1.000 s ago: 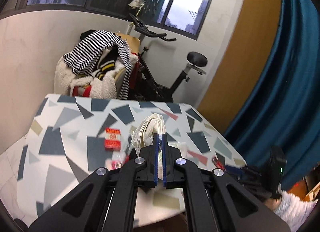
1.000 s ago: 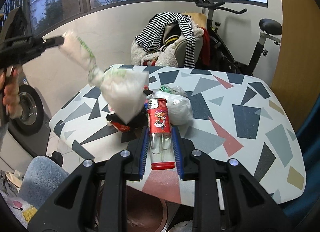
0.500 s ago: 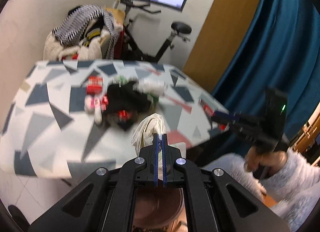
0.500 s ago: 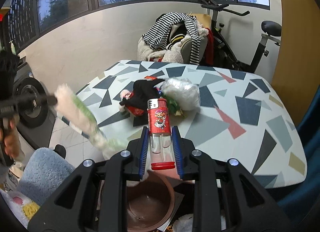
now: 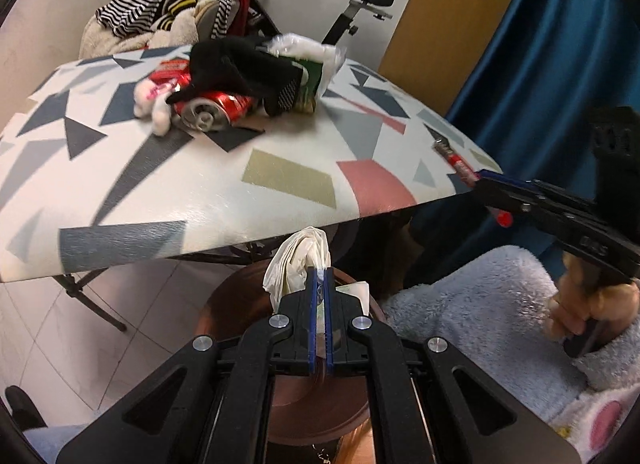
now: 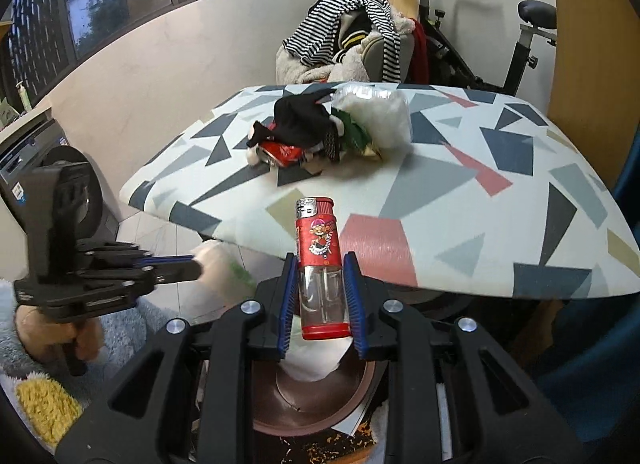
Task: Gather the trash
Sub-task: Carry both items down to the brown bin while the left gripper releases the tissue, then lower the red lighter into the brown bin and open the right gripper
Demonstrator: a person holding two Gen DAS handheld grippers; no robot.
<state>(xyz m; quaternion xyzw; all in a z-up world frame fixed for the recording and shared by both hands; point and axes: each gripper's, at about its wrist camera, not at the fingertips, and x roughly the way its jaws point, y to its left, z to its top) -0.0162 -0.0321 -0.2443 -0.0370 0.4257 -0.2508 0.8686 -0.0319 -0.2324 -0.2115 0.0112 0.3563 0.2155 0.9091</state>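
My left gripper (image 5: 319,276) is shut on a crumpled white tissue wad (image 5: 298,260) and holds it below the table edge, above a brown round bin (image 5: 240,304). My right gripper (image 6: 321,260) is shut on a red lighter (image 6: 318,236) with a clear lower body, held above the same bin (image 6: 312,396), where a white wad (image 6: 316,360) lies. The left gripper also shows in the right wrist view (image 6: 192,264) at the left. The right gripper shows at the right of the left wrist view (image 5: 484,180).
On the patterned table (image 5: 280,180) lie a crushed red can (image 5: 212,108), a black cloth (image 5: 240,68), a green packet (image 5: 310,84) and a clear bag (image 6: 376,116). A clothes-draped chair (image 6: 348,40) and exercise bike (image 6: 520,36) stand behind. A washing machine (image 6: 24,168) stands left.
My left gripper has carried the tissue wad down from above the table to below its edge, over the bin. My right gripper has drawn back a little with the lighter.
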